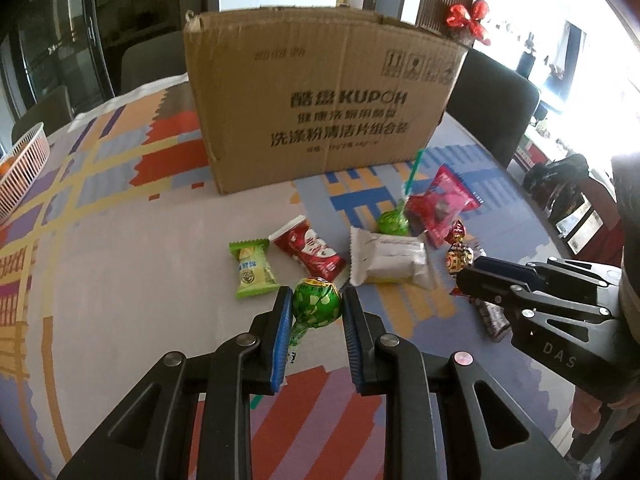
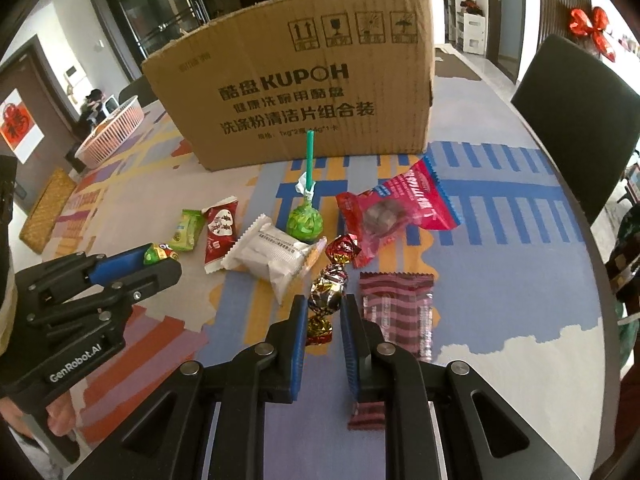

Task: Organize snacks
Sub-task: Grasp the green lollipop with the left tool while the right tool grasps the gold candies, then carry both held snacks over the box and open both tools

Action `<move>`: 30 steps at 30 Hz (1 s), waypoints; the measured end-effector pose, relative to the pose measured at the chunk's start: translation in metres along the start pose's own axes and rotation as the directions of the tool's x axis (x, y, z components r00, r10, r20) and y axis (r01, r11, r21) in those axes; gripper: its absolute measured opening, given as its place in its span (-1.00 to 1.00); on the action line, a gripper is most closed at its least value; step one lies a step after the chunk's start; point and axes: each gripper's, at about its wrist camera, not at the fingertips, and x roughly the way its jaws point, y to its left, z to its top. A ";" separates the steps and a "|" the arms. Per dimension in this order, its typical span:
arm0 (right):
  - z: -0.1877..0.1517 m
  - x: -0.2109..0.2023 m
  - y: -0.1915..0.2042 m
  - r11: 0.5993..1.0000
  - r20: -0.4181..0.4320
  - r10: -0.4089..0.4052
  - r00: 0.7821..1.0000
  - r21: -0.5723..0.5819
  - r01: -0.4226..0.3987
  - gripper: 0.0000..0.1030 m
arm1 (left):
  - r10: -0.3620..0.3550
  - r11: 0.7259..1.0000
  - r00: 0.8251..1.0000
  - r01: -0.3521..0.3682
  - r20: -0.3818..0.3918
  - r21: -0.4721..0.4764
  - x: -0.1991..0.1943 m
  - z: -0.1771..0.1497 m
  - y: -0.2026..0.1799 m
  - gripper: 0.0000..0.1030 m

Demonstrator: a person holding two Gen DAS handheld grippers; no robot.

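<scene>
While you sort these snacks, each of your hands already carries one. Your left gripper [image 1: 316,304] pinches a green foil lollipop [image 1: 316,300] by its round head, the stick trailing back under the blue pads; that hold probably keeps the ball from rolling out on the way to the box. Your right gripper [image 2: 323,308] clamps a twist-wrapped candy [image 2: 326,300] across its middle, its foil tail hanging below the fingers.

The cardboard box [image 2: 296,100] stands upright just behind the spread, its top open, likely the place where the snacks belong. Between you and it lie a second lollipop [image 2: 305,222], a white packet [image 2: 276,258], a red sachet [image 2: 219,234], a green bar [image 2: 187,229], a pink-red pouch [image 2: 394,212], another foil candy [image 2: 342,250] and a striped wrapper [image 2: 396,308], which sits just beside your right jaws and partly under them.

All of it rests on a table under a patterned cloth [image 1: 120,240] of blue, orange and lilac blocks. A pink basket [image 2: 114,132] sits at the far left edge, dark chairs [image 2: 580,120] ring the table, and a red bow [image 1: 470,20] hangs on the wall behind.
</scene>
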 end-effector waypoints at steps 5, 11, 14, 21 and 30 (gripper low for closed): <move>0.002 -0.018 0.001 1.000 0.038 0.009 0.999 -0.007 -0.008 -0.65 | -0.009 1.000 0.999 0.008 0.038 0.005 -0.016 0.008 -0.006 -0.51; 0.014 -0.041 0.006 1.000 0.102 0.023 0.994 -0.023 -0.021 -0.65 | -0.012 1.000 0.995 0.012 0.095 0.000 -0.038 0.024 -0.011 -0.51; 0.021 -0.053 0.008 0.999 0.137 0.033 0.990 -0.033 -0.028 -0.65 | -0.012 1.000 0.992 0.012 0.122 -0.002 -0.047 0.036 -0.013 -0.51; 0.047 -0.073 0.011 0.998 0.208 0.053 0.977 -0.045 -0.045 -0.65 | 0.004 1.000 0.983 -0.004 0.185 0.000 -0.067 0.063 -0.012 -0.51; 0.085 -0.093 0.021 0.996 0.281 0.054 0.958 -0.079 -0.033 -0.65 | 0.034 0.999 0.970 -0.035 0.243 -0.001 -0.085 0.098 -0.001 -0.51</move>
